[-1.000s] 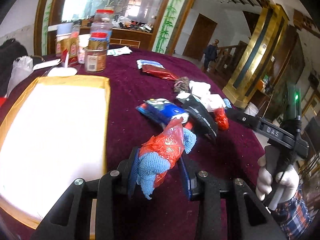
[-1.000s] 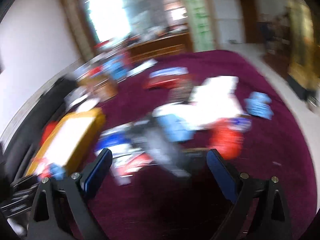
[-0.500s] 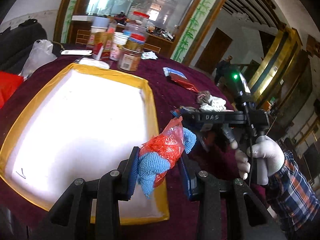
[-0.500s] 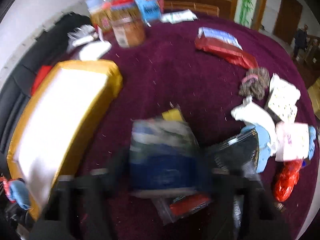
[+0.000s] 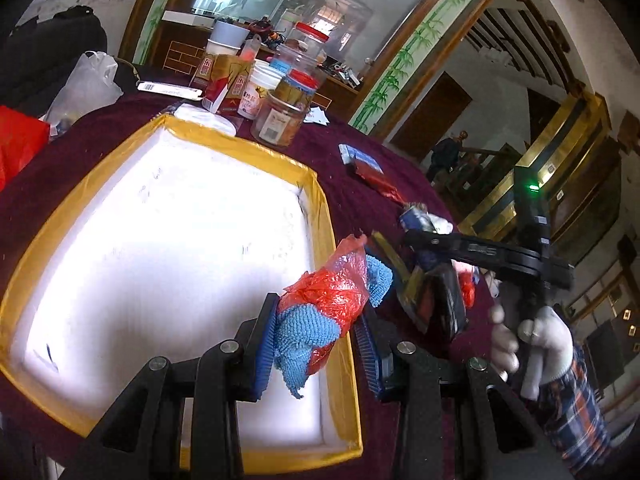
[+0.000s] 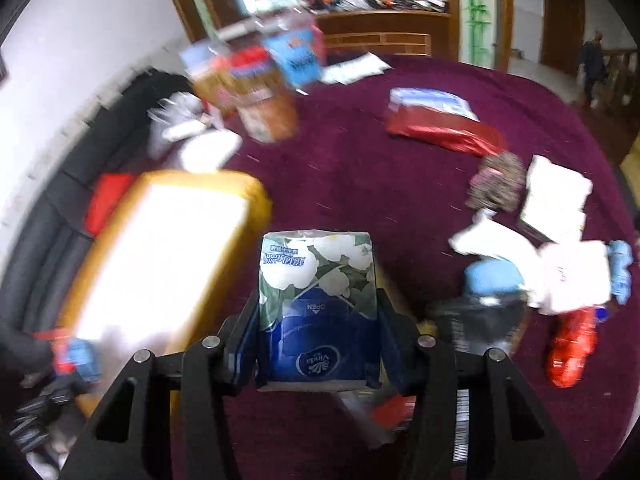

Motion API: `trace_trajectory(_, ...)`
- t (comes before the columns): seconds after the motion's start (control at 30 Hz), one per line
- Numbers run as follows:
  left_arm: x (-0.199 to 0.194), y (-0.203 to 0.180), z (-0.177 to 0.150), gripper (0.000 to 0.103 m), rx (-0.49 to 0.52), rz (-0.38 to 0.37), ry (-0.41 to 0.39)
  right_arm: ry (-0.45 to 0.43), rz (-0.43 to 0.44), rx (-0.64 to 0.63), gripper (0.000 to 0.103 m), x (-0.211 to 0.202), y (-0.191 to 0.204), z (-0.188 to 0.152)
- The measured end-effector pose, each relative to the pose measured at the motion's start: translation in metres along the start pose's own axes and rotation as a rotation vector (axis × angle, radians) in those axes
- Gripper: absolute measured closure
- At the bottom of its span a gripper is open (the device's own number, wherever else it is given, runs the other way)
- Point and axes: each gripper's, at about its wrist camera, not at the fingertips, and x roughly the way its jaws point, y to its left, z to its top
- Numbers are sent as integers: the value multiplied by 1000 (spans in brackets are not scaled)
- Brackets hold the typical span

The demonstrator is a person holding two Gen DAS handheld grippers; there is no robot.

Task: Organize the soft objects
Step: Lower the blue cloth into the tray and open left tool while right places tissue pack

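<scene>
The left wrist view alone shows the left gripper (image 5: pixel 320 340) at lower centre, clamped on a blue cloth wrapped in red plastic (image 5: pixel 324 308). This bundle hangs over the right-hand rim of the yellow-edged white tray (image 5: pixel 316 196), which fills the left half of the frame. The tray's white floor is bare. At right of the same view a gloved hand (image 5: pixel 532 340) grips the handle of the right gripper (image 5: pixel 420 276); dark packets sit at its fingers, not clearly readable from this angle.

The right wrist view settles that point: the right gripper (image 6: pixel 318 328) at lower centre is clenched on a blue and white tissue pack (image 6: pixel 316 300) with a flower print, both pads pressed against its sides. The tray (image 6: pixel 256 196) lies blurred at left. Only this view shows the pile of remaining soft items at right on the maroon table (image 6: pixel 360 180): a red bag (image 6: pixel 568 352), white packets (image 6: pixel 556 196), a brown yarn bundle (image 6: pixel 500 184), and a red foil packet (image 6: pixel 444 132) further up.

Jars and boxes (image 5: pixel 280 104) stand beyond the tray's far edge.

Against one second earlier: the right gripper's jaws then stood wide and empty over the pile; the left bundle was over bare tablecloth, right of the tray.
</scene>
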Motion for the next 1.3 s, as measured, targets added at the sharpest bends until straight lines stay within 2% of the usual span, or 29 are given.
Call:
trace_trajectory(0.07, 4, 3, 14, 64, -16, 1, 9, 2, 112, 17, 52, -2, 14, 10)
trace_trajectory(0.13, 13, 8, 33, 64, -34, 4, 21, 21, 178, 25, 52, 5, 30, 18)
trace_trajectory(0.27, 39, 23, 66, 64, -78, 38, 33, 48, 213, 37, 52, 35, 56, 36)
trace_trajectory(0.3, 50, 33, 74, 64, -122, 38, 53, 56, 225, 54, 52, 43, 58, 39)
trace_trajectory(0.43, 86, 60, 88, 63, -216, 53, 115, 71, 219, 106, 52, 75, 62, 53)
trace_trajectory(0.5, 101, 66, 90, 59, -232, 76, 125, 85, 214, 121, 52, 87, 63, 57)
trace_trajectory(0.57, 109, 72, 91, 50, -259, 85, 134, 88, 196, 111, 51, 96, 68, 58)
trace_trajectory(0.67, 112, 79, 90, 45, -300, 70, 128, 82, 158, 114, 47, 103, 69, 58)
trace_trajectory(0.77, 112, 85, 90, 34, -336, 30, 135, 70, 164, 117, 45, 98, 66, 58)
trace_trajectory(0.8, 111, 85, 90, 33, -339, 21, 134, 62, 159, 111, 45, 96, 65, 58)
trace_trajectory(0.87, 104, 82, 91, 33, -325, 32, 115, 43, 141, 98, 39, 88, 62, 57)
trace_trajectory(1.0, 81, 65, 91, 33, -284, 40, 55, -25, 139, 84, 39, 55, 46, 49)
trace_trajectory(1.07, 67, 48, 89, 33, -231, 62, 15, -100, 112, 51, 39, 26, 36, 40)
trace_trajectory(1.1, 58, 36, 87, 33, -195, 69, -9, -143, 89, 33, 37, 10, 30, 34)
trace_trajectory(1.13, 50, 22, 85, 32, -157, 70, -31, -198, 51, 15, 31, -9, 20, 25)
trace_trajectory(1.17, 45, 10, 82, 27, -122, 69, -47, -236, 25, 10, 23, -22, 11, 18)
trace_trajectory(1.23, 38, -19, 73, 21, -48, 63, -64, -305, -36, 28, 20, -46, -17, 1)
trace_trajectory(1.3, 40, -45, 61, 20, 7, 46, -60, -326, -75, 64, 20, -59, -45, -14)
